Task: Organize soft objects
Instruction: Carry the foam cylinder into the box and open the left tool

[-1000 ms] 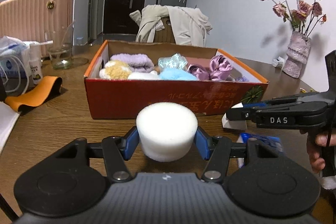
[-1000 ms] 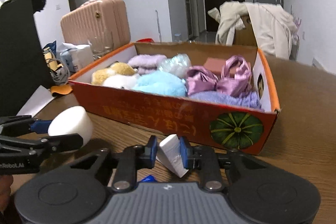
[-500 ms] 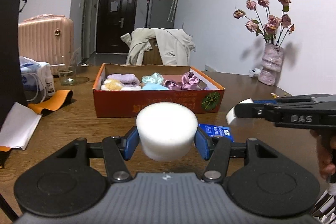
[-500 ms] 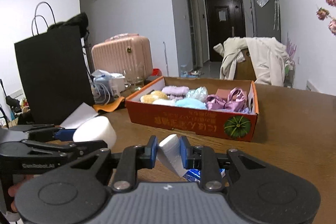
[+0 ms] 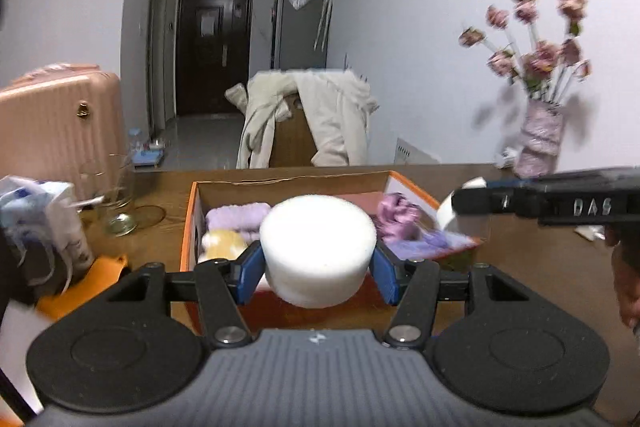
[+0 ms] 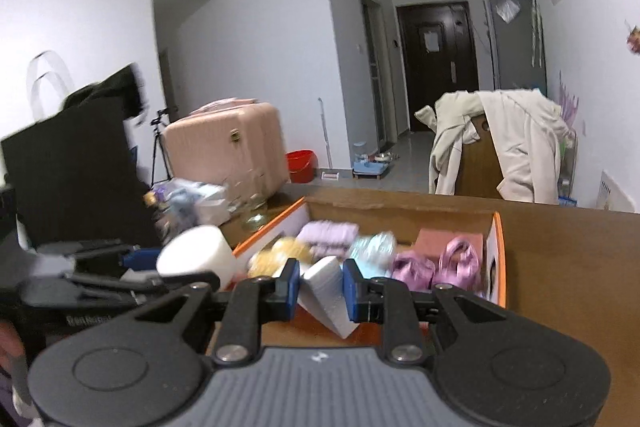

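Note:
My left gripper (image 5: pixel 318 273) is shut on a round white sponge (image 5: pixel 318 251) and holds it in the air near the front wall of the orange cardboard box (image 5: pixel 188 227). My right gripper (image 6: pixel 320 289) is shut on a white wedge sponge (image 6: pixel 326 291), also above the box's (image 6: pixel 498 259) front wall. The box holds a lilac towel (image 6: pixel 328 233), a yellow plush (image 6: pixel 282 253), a pale blue item (image 6: pixel 374 247) and pink satin scrunchies (image 6: pixel 456 261). The right gripper shows at the right of the left wrist view (image 5: pixel 468 201); the left gripper shows at the left of the right wrist view (image 6: pixel 180 267).
A vase of dried roses (image 5: pixel 540 143) stands at the table's far right. A glass (image 5: pixel 120 203), bottles and a white bag (image 5: pixel 48 211) lie at the left, with an orange pouch (image 5: pixel 92 267). A pink suitcase (image 6: pixel 228 147) and a draped chair (image 6: pixel 500 147) stand behind the wooden table (image 6: pixel 568 267).
Both grippers have risen and moved toward the box, which now looks closer and is seen from above. Each still holds its sponge.

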Available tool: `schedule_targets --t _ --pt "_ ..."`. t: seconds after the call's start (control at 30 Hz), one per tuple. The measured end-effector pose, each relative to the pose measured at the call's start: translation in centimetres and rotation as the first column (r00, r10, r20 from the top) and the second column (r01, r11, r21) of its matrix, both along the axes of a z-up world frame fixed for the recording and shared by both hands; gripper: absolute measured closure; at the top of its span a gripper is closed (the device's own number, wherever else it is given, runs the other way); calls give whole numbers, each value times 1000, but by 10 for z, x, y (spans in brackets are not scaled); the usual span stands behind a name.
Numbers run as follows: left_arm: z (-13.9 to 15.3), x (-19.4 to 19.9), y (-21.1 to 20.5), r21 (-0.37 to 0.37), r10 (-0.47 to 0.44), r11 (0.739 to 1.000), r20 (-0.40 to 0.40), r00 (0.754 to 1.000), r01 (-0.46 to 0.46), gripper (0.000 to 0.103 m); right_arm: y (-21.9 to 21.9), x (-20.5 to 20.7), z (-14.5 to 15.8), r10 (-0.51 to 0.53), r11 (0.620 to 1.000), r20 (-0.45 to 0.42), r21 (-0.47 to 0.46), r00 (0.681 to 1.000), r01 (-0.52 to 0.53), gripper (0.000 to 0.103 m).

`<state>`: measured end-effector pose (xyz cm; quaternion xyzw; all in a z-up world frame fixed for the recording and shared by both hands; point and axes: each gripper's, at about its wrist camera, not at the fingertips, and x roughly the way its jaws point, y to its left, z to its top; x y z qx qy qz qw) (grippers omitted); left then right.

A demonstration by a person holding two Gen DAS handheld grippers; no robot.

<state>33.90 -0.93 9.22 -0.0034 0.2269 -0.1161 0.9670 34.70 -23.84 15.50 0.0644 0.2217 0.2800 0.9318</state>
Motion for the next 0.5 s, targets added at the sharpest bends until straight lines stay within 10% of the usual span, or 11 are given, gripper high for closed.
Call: schedule_targets --t 0.27,0.5 --pt "-35 150 9 9 42 999 -211 977 -41 45 30 168 -23 -49 999 -198 8 979 51 80" --pt "-59 196 0 58 34 998 -272 962 -19 33 54 243 -65 -120 993 -305 -48 945 111 73"
